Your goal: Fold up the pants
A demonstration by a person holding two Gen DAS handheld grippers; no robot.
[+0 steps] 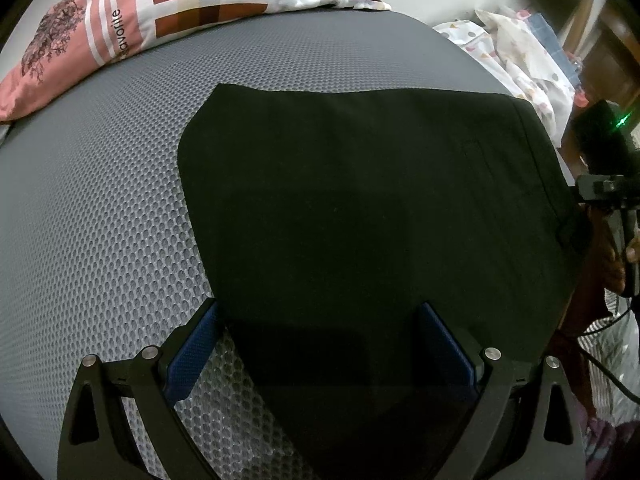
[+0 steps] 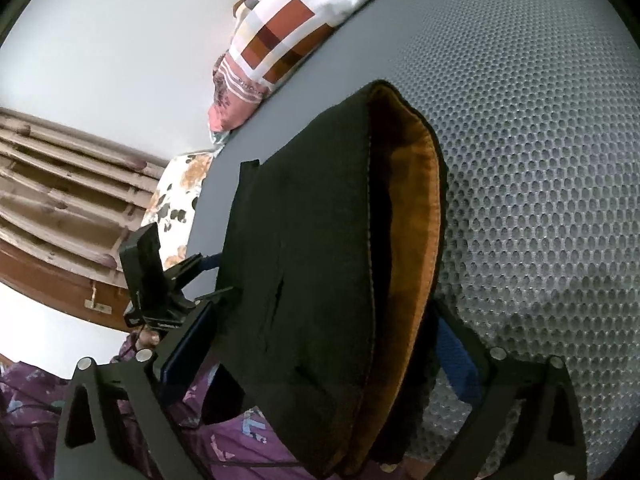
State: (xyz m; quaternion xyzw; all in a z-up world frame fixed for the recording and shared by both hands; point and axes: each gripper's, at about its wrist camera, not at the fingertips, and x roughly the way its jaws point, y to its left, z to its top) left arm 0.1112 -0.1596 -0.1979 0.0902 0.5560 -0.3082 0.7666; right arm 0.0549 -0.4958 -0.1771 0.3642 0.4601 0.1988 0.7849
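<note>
Black pants [image 1: 360, 200] lie flat on a grey mesh mattress [image 1: 100, 200]. My left gripper [image 1: 320, 344] is open over their near edge, its blue pads [image 1: 196, 356] wide apart, with cloth and mattress between them. In the right wrist view the waist end of the pants [image 2: 312, 260] bulges up and shows an orange-brown lining [image 2: 420, 240]. My right gripper [image 2: 320, 356] is open and straddles this end; its right pad [image 2: 456, 360] is partly hidden behind the cloth. The left gripper [image 2: 218, 276] also shows at the pants' far left edge.
A pink and brown patchwork pillow [image 1: 160, 12] lies at the head of the mattress. White patterned cloth [image 1: 520, 52] is piled past the right edge, beside dark wooden furniture [image 1: 600, 40]. Purple printed fabric [image 2: 224, 440] and a black cable [image 1: 608, 376] lie near me.
</note>
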